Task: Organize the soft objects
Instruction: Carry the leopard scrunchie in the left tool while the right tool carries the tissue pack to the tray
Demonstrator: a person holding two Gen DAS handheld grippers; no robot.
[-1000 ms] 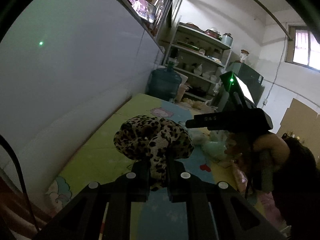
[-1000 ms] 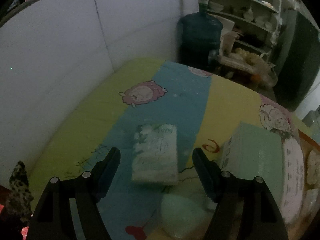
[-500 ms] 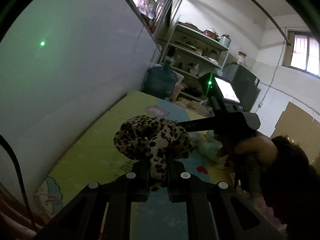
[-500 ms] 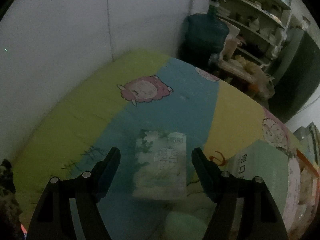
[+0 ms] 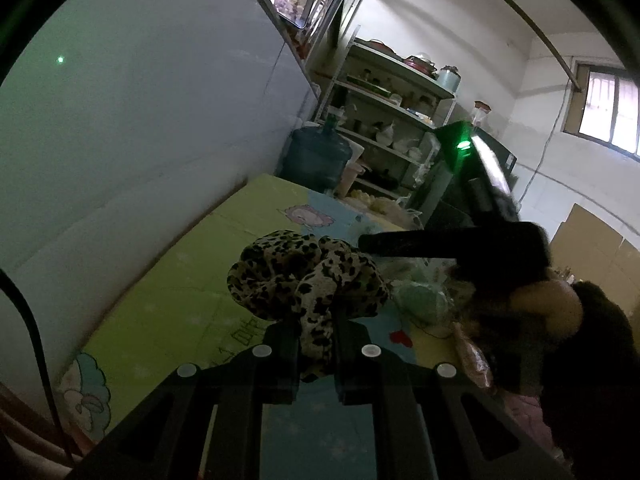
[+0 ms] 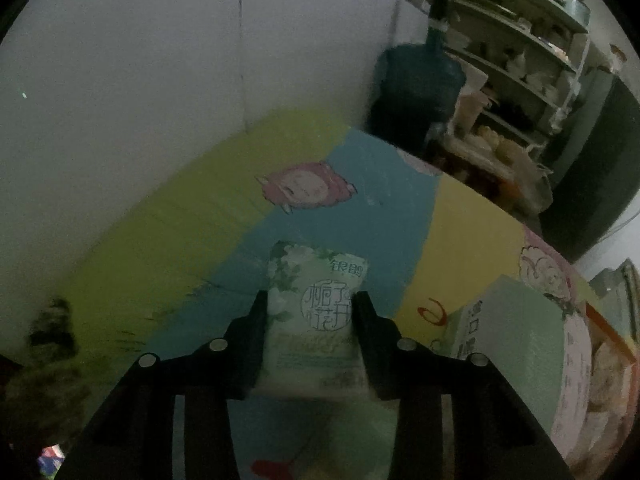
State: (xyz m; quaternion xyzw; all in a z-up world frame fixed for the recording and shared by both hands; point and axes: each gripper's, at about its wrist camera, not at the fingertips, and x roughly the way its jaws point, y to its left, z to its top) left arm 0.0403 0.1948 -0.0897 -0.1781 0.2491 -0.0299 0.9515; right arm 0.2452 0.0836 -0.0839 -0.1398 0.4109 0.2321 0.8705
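The right gripper [image 6: 310, 312] has its jaws pressed on the two long sides of the tissue pack [image 6: 316, 312], so I think the lift should be slow and straight, with the soft pack held level — it may sag or slip. It is pale green with flowers, on the blue stripe of the mat [image 6: 172, 232]. The left gripper [image 5: 316, 344] is clamped on the leopard-print plush [image 5: 304, 276], held above the mat.

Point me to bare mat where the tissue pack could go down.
Free: the green strip of the mat along the wall, and the blue band past the tissue pack toward the pink sheep print. Crowded: the right edge, around the green box.
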